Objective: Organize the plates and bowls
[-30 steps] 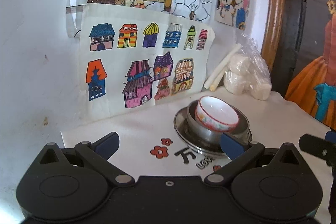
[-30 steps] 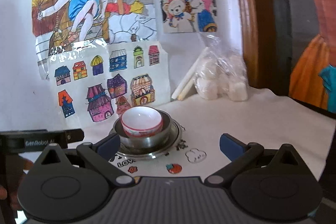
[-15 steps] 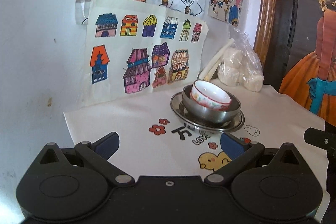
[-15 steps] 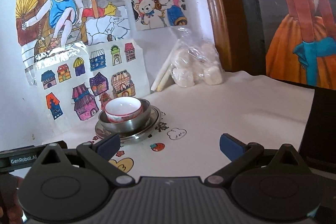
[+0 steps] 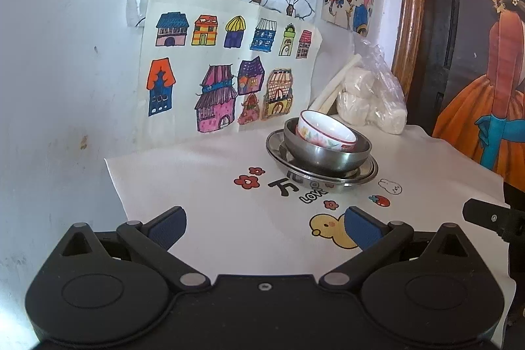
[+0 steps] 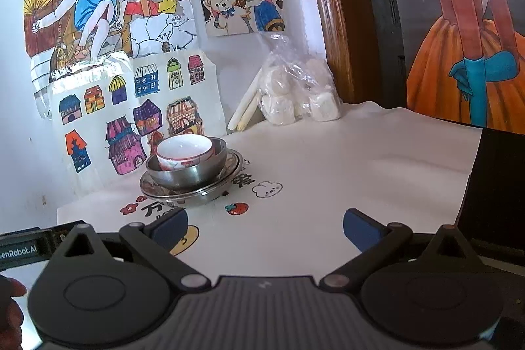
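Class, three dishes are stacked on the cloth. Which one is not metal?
The small white bowl with the red patterned rim, topmost, tilted inside the steel bowl, which sits on the steel plate.

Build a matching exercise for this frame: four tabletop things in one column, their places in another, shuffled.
Things:
1. white ceramic bowl with red-patterned rim
2. large stainless steel bowl
3. shallow stainless steel plate
4. clear plastic bag of white lumps

Places:
A. directly on the white printed cloth, bottom of the stack
B. tilted inside the metal bowl
C. against the wall, by the wooden frame
D. standing on the plate

Pairs: 1-B, 2-D, 3-A, 4-C
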